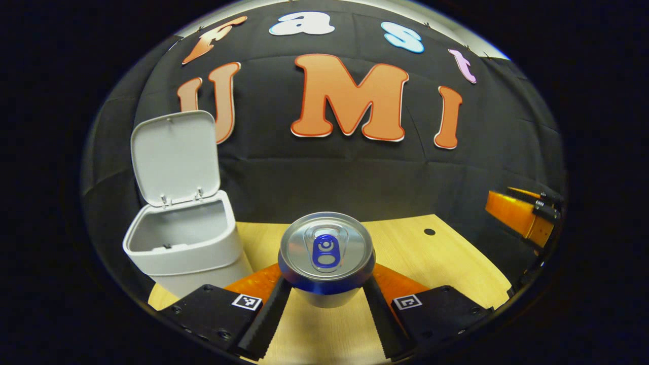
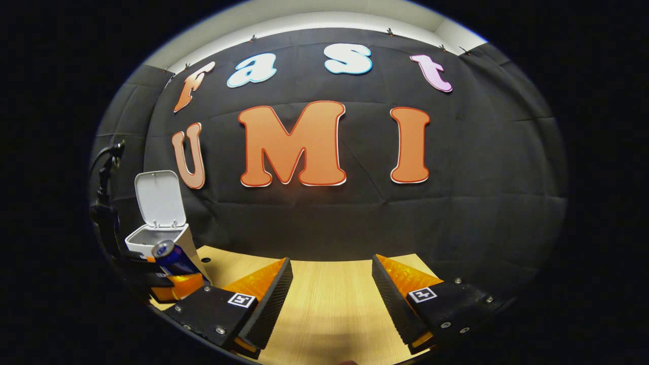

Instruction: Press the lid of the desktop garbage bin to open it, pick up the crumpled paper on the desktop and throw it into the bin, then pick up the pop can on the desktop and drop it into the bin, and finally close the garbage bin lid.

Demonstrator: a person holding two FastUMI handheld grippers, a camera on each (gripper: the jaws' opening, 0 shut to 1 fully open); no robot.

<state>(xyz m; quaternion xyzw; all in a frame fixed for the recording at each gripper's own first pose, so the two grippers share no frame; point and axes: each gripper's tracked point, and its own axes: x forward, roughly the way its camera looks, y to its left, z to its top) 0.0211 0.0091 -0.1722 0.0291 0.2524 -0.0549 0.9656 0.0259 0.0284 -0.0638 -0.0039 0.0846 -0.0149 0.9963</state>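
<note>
Can in hand, bin waiting open

Table [image 1: 446, 253] first: we have pale wood running under both tools, with the dark cloth wall behind it. On the table's left side stands the bin [image 1: 187, 251], a pale grey tub, and its lid [image 1: 175, 154] is tipped up and back on its hinge, so the mouth is open to us. We cannot see down to the bottom, so we cannot tell whether the paper lies inside.

Next, the left gripper [image 1: 327, 299]. Its two fingers are closed on the can [image 1: 327, 253], one pressing each side low on the body, and the can stands upright with its top and pull tab facing the camera. In the right gripper view the same can [image 2: 172, 256] shows far off, just in front of the bin [image 2: 157, 235] and near its rim. The right gripper [image 2: 329, 299] has its fingers spread wide with nothing between them, hanging over bare wood well apart from the bin.

We judge the step in hand to be carrying the can over to the mouth. To do it well, we should keep the squeeze steady, lift enough to clear the front rim, bring the can over the middle of the opening, and stay off the raised lid so it does not fall shut. We should let go only once the can is wholly over the hole. The right gripper should stay clear until the lid needs closing.
</note>
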